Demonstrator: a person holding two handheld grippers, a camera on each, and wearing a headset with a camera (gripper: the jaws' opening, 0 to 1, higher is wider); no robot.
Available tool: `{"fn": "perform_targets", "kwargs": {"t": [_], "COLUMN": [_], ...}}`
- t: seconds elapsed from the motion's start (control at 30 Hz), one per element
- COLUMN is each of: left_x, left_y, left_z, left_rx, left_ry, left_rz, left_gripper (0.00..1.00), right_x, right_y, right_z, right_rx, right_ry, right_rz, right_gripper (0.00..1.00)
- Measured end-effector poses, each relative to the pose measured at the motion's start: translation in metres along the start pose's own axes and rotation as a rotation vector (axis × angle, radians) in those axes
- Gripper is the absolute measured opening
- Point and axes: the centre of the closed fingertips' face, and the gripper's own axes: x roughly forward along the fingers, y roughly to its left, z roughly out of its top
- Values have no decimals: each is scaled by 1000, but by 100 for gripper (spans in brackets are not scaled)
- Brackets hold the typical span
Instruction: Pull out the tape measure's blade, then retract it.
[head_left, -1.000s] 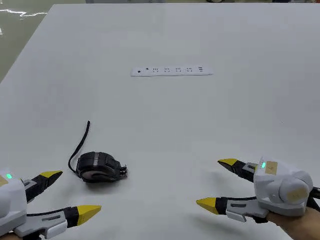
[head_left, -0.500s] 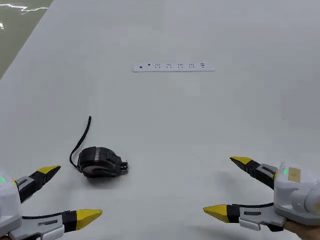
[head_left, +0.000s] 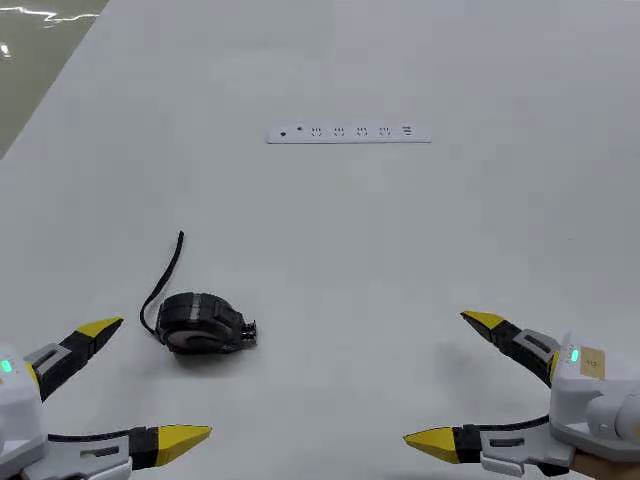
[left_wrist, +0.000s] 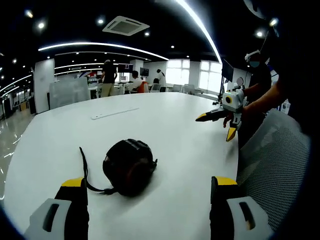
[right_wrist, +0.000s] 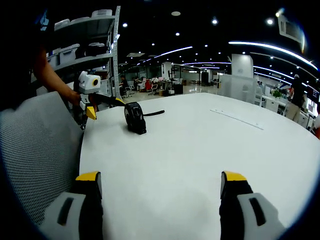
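In the head view the tape measure (head_left: 203, 323) sits on the white table (head_left: 400, 250), its black strap (head_left: 160, 280) trailing away. It looks like a compact, hard, fairly heavy case with smooth sides, so one gripper would best clamp the body while the other pinches the thin, springy blade tip at its mouth. The left gripper (head_left: 145, 382) is near it, jaws spread wide and empty. The right gripper (head_left: 452, 380), equally wide and empty, is well apart. In the left gripper view the case lies just ahead, between the jaws, touching neither. In the right gripper view it stands far off to the left.
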Motion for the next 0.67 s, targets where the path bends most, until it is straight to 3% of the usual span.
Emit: {"fn": "perform_targets", "kwargs": {"t": [0.67], "left_x": [2], "left_y": [-1], "left_z": [-1], "left_rx": [15], "left_ry": [5], "left_rz": [-13], "left_gripper": [100], "right_x": [-2], "right_y": [-4], "right_z": [-6], "right_rx": [-1], "right_ry": [9], "right_rz": [-8], "right_gripper": [100]}}
